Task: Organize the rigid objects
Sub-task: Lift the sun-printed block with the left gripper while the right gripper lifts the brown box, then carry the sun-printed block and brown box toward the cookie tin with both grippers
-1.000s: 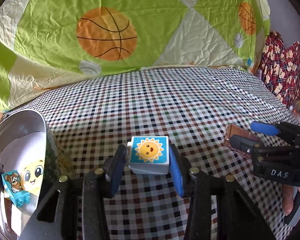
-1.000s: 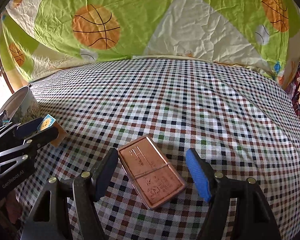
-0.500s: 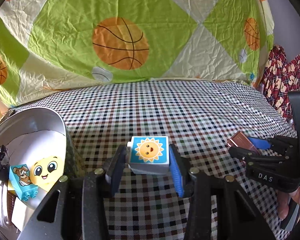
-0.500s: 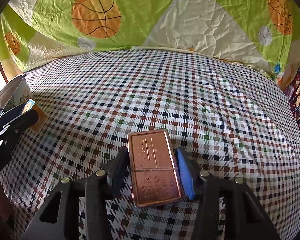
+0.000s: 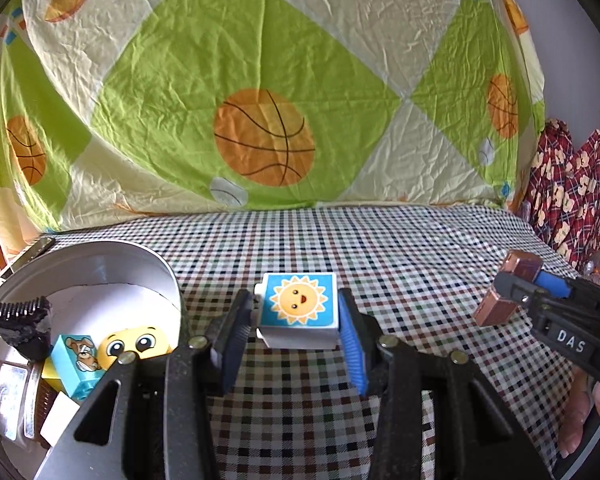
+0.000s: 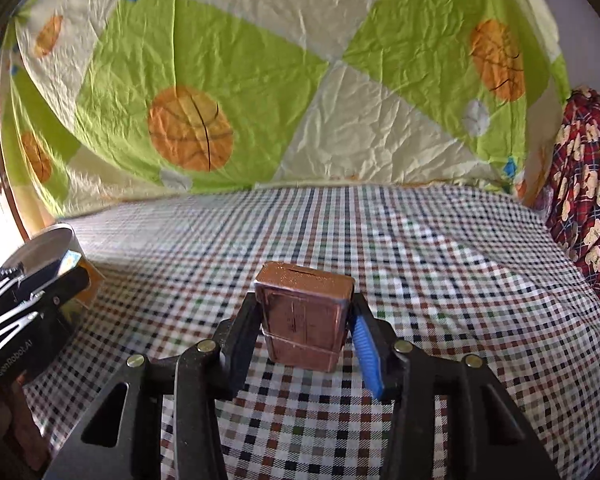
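Right gripper (image 6: 306, 330), jaws closing on the copper case (image 6: 304, 316) now lifted off the cloth (image 6: 440, 264); left gripper (image 5: 296, 334) clamps the sun block (image 5: 298, 306) right of the tin (image 5: 112, 252), both ready for binning.

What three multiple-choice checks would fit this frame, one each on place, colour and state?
1. Where is the tin?
A. Left of the sun block
B. Right of it
C. On top of it

2. What colour is the case in the right gripper?
A. Green
B. Copper
C. White

3. How is the sun block held?
A. Lying free on the cloth
B. Resting in the tin
C. Clamped in the left gripper

Answers:
1. A, the tin's rim sits at the lower left of the left wrist view, with the block at centre.
2. B, its body shines copper-brown between the jaws, which are closing on it.
3. C, both pads press the block's sides and it hangs above the cloth.
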`<state>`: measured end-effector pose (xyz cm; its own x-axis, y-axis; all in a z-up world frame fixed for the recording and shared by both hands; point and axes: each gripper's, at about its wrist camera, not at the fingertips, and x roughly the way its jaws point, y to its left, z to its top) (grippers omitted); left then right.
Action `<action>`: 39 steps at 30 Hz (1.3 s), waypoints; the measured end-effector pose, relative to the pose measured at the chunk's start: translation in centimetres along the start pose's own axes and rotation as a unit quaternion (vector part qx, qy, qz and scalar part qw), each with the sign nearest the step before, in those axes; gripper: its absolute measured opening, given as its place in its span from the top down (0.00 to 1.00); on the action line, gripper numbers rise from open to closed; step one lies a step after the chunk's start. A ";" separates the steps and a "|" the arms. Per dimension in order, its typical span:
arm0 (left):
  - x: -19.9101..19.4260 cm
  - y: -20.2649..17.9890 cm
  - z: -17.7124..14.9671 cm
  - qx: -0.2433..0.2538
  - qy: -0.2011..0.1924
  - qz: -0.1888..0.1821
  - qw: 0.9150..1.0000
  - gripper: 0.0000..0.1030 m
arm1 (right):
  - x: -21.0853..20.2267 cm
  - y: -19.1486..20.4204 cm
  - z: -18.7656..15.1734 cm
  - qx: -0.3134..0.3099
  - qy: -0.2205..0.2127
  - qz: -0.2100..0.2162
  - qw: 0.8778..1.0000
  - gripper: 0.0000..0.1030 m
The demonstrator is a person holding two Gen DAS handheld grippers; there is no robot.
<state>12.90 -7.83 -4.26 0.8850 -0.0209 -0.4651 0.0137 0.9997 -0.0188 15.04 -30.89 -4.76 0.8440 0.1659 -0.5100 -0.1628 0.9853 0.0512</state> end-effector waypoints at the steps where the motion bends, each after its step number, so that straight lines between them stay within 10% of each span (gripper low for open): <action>1: -0.2 0.0 0.0 0.001 -0.003 0.001 1.000 0.59 | -0.3 0.2 0.0 -0.004 -0.007 -0.001 1.000 0.54; 39: -4.3 1.9 -1.1 -0.008 -0.065 0.028 0.997 0.59 | -4.0 4.2 -0.7 -0.036 -0.106 -0.001 0.994 0.54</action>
<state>8.66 -5.84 -3.29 0.9371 0.0376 -0.3470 -0.0443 0.9990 -0.0114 10.59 -27.48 -3.07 0.9319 0.1752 -0.3175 -0.1898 0.9817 -0.0154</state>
